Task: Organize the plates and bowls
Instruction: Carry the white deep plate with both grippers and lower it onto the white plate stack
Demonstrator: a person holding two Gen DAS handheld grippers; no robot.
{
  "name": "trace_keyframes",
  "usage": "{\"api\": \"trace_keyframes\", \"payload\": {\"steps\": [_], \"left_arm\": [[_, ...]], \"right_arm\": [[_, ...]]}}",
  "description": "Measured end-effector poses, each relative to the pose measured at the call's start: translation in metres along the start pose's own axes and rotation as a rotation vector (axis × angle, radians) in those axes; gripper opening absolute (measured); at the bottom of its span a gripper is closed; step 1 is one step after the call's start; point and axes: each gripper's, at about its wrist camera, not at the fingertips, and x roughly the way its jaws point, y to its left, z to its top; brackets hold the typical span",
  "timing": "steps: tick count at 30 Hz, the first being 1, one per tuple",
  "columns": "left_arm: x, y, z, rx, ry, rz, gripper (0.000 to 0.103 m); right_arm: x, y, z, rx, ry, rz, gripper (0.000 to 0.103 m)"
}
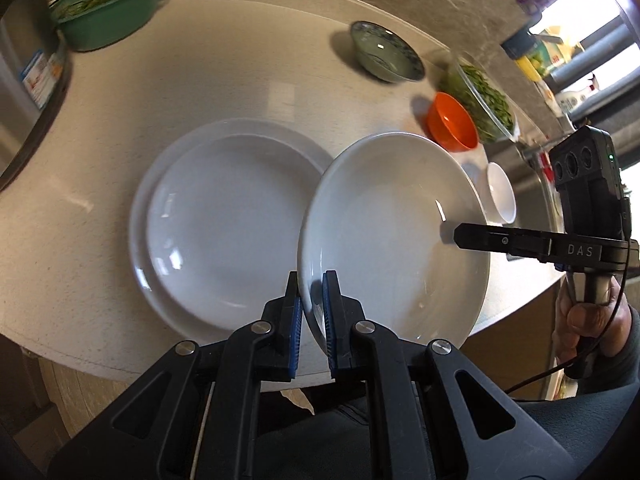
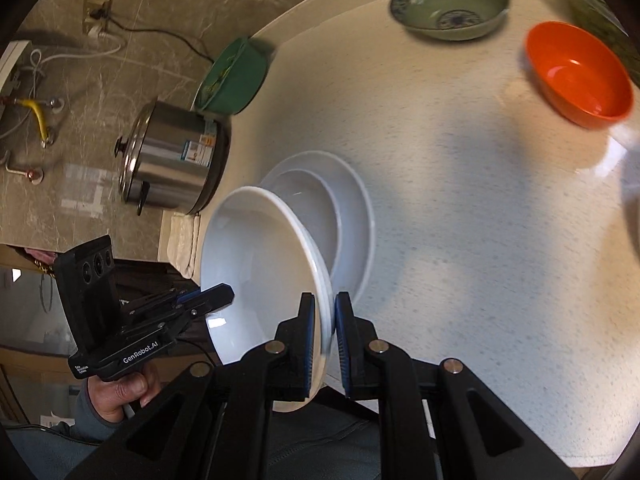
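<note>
Here the white deep plate [image 1: 384,232] is held off the surface [image 1: 240,92], tilted, gripped at two points on its rim. Left gripper [image 1: 314,312]: jaws nearly closed, blue pads [image 1: 295,320] pressed on either side of the plate's near rim. Right gripper [image 2: 325,344]: also nearly closed, clamped on the rim of the same plate [image 2: 256,264] at the opposite edge; in the left wrist view it [image 1: 458,236] reaches in from the right, its tip over the plate's far-right rim.

The lifted plate partly overlaps a stack of two white plates [image 1: 224,220] lying flat on the surface just to its left in the left wrist view; whether the edges touch cannot be told.

Farther out on the surface: a small white bowl [image 1: 502,198] just beyond the lifted plate's right edge, an orange bowl [image 1: 454,122] behind it, a glass dish of green vegetables [image 1: 484,96] beside the orange bowl, and a green-glazed bowl with blue pattern [image 1: 386,52] toward the back. A green plastic basin [image 1: 110,6] with green stems inside sits at the far left. In the right wrist view a stainless steel pot with lid [image 2: 172,156] stands at the surface's edge near the basin [image 2: 234,78].

A hand [image 1: 588,320] grips the right gripper's handle; another hand [image 2: 120,392] grips the left's.
</note>
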Motion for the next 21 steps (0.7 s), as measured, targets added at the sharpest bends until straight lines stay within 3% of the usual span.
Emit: {"api": "trace_keyframes", "payload": {"steps": [9, 16, 21], "left_arm": [[-0.012, 0.073, 0.005, -0.055, -0.014, 0.032, 0.009], [0.008, 0.119, 0.01, -0.049, 0.01, 0.045, 0.01], [0.03, 0.129, 0.01, -0.002, 0.034, 0.083, 0.011]], "right_arm": [[0.046, 0.029, 0.022, -0.051, 0.058, -0.003, 0.015], [0.075, 0.026, 0.036, -0.046, 0.068, -0.036, 0.015], [0.095, 0.019, 0.037, -0.038, 0.079, -0.085, 0.015]]}}
